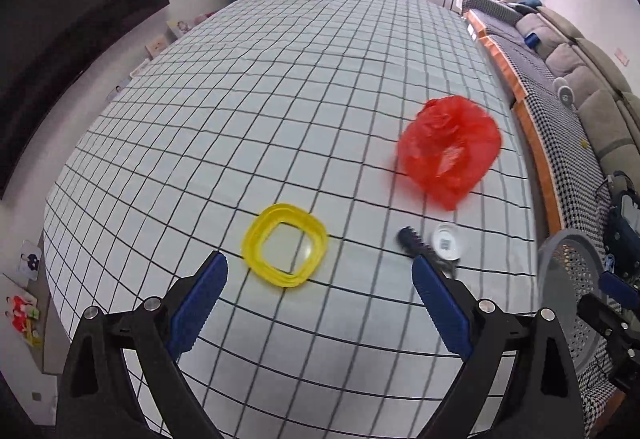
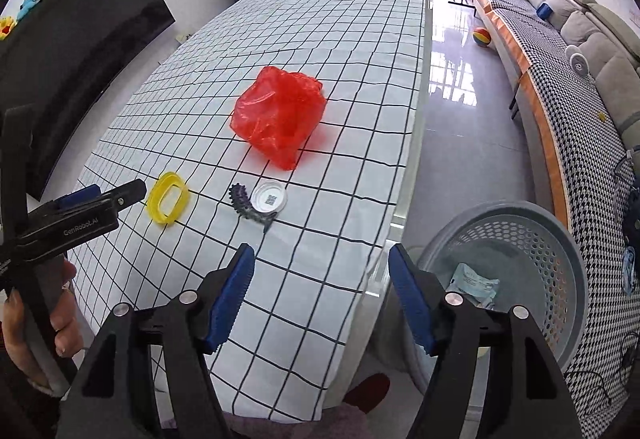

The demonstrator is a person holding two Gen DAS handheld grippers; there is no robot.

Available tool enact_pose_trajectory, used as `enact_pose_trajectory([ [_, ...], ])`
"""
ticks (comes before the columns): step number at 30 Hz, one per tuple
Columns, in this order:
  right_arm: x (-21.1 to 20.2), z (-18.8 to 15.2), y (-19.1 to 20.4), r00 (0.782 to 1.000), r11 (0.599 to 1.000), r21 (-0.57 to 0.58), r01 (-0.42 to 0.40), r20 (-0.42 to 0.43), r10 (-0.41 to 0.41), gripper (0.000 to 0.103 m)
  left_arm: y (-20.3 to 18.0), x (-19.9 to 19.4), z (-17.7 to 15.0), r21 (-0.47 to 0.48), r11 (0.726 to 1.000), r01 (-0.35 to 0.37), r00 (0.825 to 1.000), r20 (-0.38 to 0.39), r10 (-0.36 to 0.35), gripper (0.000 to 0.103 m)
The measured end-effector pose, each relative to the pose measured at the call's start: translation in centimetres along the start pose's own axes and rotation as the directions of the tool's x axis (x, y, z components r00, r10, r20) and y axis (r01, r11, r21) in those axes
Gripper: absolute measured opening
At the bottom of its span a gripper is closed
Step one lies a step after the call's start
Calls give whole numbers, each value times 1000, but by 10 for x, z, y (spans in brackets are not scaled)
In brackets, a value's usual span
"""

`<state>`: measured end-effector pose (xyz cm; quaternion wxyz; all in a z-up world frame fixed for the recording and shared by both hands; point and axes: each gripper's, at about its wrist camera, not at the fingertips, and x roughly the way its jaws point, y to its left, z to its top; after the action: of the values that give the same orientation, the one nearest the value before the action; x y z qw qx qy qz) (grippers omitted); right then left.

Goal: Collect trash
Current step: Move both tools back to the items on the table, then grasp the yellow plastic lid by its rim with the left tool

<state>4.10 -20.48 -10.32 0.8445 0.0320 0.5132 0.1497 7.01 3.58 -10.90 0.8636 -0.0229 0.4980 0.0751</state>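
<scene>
A crumpled red plastic bag (image 1: 450, 149) (image 2: 280, 117) lies on the checked tablecloth (image 1: 280, 79) (image 2: 320, 219). Nearer me sit a yellow square ring (image 1: 285, 243) (image 2: 167, 197), a white round lid (image 1: 448, 242) (image 2: 269, 196) and a dark toothed piece (image 1: 416, 243) (image 2: 245, 205) touching the lid. My left gripper (image 1: 320, 279) (image 2: 116, 193) hangs open just short of the yellow ring, nothing between its blue pads. My right gripper (image 2: 322, 271) stands open and empty over the table's right edge, beside a grey perforated basket (image 2: 532, 231) (image 1: 568, 279) holding a pale packet (image 2: 474, 283).
The basket stands on the floor right of the table. A houndstooth-covered sofa (image 2: 560, 51) runs along the right wall, with a coloured ball (image 2: 482, 36) on the shiny floor. A dark TV screen (image 2: 68, 51) is at the left. A hand (image 2: 40, 319) grips the left tool's handle.
</scene>
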Motion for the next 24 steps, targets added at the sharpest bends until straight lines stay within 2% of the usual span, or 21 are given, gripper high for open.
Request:
enact_pose_trajectory([
  [3, 9, 1, 13, 1000, 1000, -11, 2, -18, -2, 68, 22, 21, -5, -19, 1000, -12, 999, -35, 11, 92],
  [5, 15, 0, 20, 1000, 1000, -13, 6, -27, -6, 71, 30, 31, -8, -16, 1000, -16, 999, -50, 15, 92],
  [9, 26, 0, 27, 999, 1000, 0, 13, -47, -13, 72, 39, 55, -13, -5, 1000, -9, 997, -81, 9, 92],
  [23, 41, -7, 24, 995, 995, 73, 72, -76, -67, 72, 34, 106, -8, 48, 998, 51, 993, -108, -45, 92],
  [24, 42, -7, 24, 995, 994, 77, 75, -77, -69, 72, 34, 107, -7, 50, 997, 56, 993, -106, -50, 89],
])
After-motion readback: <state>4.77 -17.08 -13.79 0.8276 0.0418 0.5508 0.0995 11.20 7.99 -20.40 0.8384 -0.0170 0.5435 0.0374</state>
